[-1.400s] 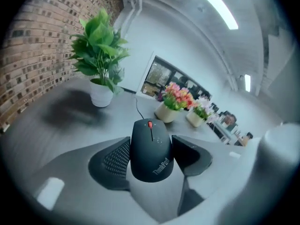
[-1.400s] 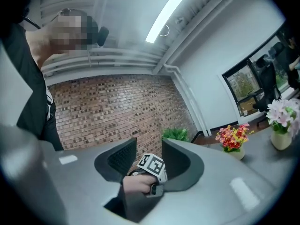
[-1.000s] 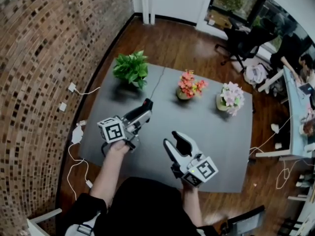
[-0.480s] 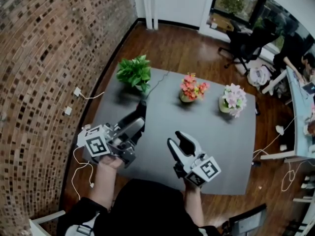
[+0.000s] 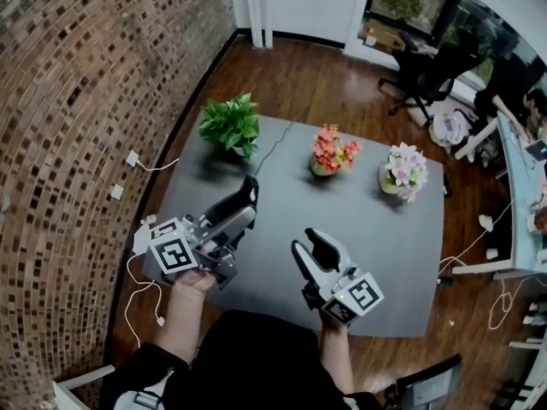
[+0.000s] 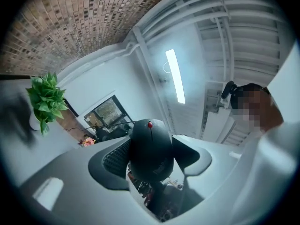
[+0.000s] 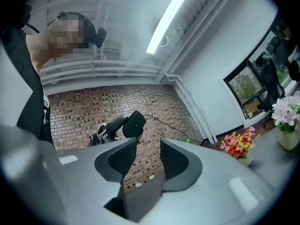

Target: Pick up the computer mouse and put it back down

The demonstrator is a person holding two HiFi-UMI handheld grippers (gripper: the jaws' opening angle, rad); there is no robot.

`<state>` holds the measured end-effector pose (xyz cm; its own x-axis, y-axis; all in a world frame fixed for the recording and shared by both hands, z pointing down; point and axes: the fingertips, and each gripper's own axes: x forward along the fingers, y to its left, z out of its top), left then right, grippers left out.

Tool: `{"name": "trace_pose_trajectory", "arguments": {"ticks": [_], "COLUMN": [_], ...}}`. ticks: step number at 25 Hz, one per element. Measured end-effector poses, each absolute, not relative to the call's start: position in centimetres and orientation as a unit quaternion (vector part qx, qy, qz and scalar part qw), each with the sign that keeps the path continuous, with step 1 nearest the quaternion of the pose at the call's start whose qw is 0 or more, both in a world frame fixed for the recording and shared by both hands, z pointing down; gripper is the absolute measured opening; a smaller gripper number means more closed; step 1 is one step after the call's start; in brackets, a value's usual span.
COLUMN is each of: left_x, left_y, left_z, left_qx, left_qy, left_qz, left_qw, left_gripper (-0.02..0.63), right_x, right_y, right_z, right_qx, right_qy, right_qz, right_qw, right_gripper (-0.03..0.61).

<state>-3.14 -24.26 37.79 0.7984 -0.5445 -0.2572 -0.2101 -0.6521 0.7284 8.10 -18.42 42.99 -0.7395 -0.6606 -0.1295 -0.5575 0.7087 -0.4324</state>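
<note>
A black computer mouse with a red scroll wheel sits between the jaws of my left gripper, which is shut on it and holds it in the air above the grey table. In the head view the mouse shows at the tip of the left gripper, over the table's left part. Its thin cable runs to the far edge. From the right gripper view the mouse hangs before the brick wall. My right gripper stands open and empty near the table's front middle.
A green plant, a pot of pink and orange flowers and a pot of pale flowers stand along the table's far side. A brick wall runs on the left, with white cables and plugs on the floor below it.
My left gripper has risen with the mouse and drawn nearer to the camera, towards the left. The right gripper has stayed where it was.
</note>
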Motion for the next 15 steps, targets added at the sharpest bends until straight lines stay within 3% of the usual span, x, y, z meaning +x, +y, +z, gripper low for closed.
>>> {"name": "trace_pose_trajectory", "arguments": {"ticks": [7, 15], "left_x": [-2.7, -3.2], "left_y": [-27.3, -31.7], "left_z": [48.7, 70.7], "left_qx": [0.875, 0.807], "left_qy": [-0.324, -0.462], "left_qz": [-0.092, 0.146], "left_qw": [0.347, 0.337], "left_gripper": [0.279, 0.279], "right_x": [8.2, 8.2], "right_y": [-18.6, -18.0], "right_z": [43.4, 43.8], "right_qx": [-0.339, -0.346], "right_qy": [0.912, 0.91], "right_qz": [-0.19, -0.193], "right_qw": [0.133, 0.12], "right_gripper": [0.143, 0.143]}}
